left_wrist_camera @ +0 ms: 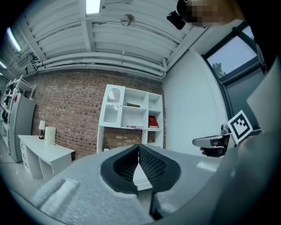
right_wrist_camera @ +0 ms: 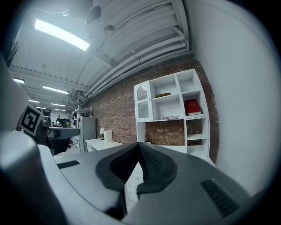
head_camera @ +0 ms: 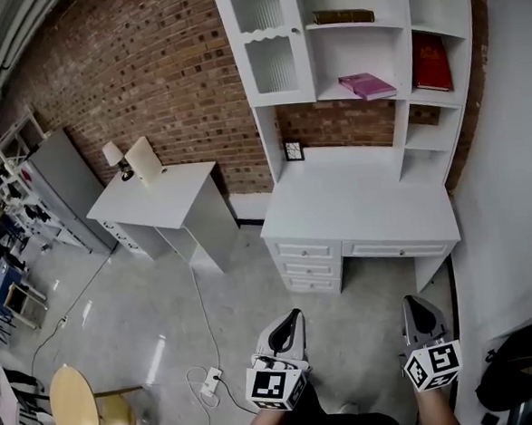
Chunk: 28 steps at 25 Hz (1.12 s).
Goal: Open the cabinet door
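A white desk with a shelf unit stands against the brick wall. Its glass-fronted cabinet door point(head_camera: 266, 42) at the upper left is closed; the same door point(left_wrist_camera: 113, 106) shows far off in the left gripper view, and the door point(right_wrist_camera: 142, 104) in the right gripper view. My left gripper point(head_camera: 294, 318) and right gripper point(head_camera: 413, 304) are held low, side by side, well short of the desk point(head_camera: 361, 200). Both are shut with nothing between their pads. The left gripper point(left_wrist_camera: 138, 146) and the right gripper point(right_wrist_camera: 138, 145) each point level at the unit.
Books lie on the open shelves: a pink one point(head_camera: 367, 85) and a red one point(head_camera: 431, 60). A second white desk point(head_camera: 161, 205) with a lamp stands left. A cable and power strip point(head_camera: 210, 381) lie on the floor. A round wooden chair point(head_camera: 75, 408) is lower left, a white wall right.
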{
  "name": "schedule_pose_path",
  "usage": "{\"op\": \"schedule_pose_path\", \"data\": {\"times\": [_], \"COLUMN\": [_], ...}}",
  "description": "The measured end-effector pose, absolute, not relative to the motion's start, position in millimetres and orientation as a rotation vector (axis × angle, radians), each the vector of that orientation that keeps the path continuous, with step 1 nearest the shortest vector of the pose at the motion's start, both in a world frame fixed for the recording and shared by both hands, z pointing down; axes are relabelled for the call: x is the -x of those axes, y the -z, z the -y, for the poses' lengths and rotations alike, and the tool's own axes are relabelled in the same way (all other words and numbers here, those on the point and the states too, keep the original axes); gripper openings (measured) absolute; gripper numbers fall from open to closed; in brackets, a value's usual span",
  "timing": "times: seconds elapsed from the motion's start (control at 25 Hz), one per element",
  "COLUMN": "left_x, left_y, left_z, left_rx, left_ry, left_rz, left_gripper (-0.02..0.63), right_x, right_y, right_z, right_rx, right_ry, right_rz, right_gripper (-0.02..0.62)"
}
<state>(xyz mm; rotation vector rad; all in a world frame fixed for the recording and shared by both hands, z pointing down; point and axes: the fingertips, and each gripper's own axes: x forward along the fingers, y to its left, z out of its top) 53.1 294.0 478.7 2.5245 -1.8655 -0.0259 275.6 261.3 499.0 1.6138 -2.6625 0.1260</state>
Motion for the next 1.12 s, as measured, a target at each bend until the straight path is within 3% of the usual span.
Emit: {"op": "schedule_pose_path", "data": {"times": [1.12], "left_x": [124.5], "left_y": [-428.3], "left_z": [-7.6], "left_rx": [-2.716], "left_ry": [0.112], "left_rz": [1.653], "left_gripper": [0.018], "right_x": [-85.2], "right_y": [-468.1], "right_z": [-9.8], "right_rx": [-1.739], "right_ry": [-0.031], "right_rz": [2.491], "right_gripper": [0.000]}}
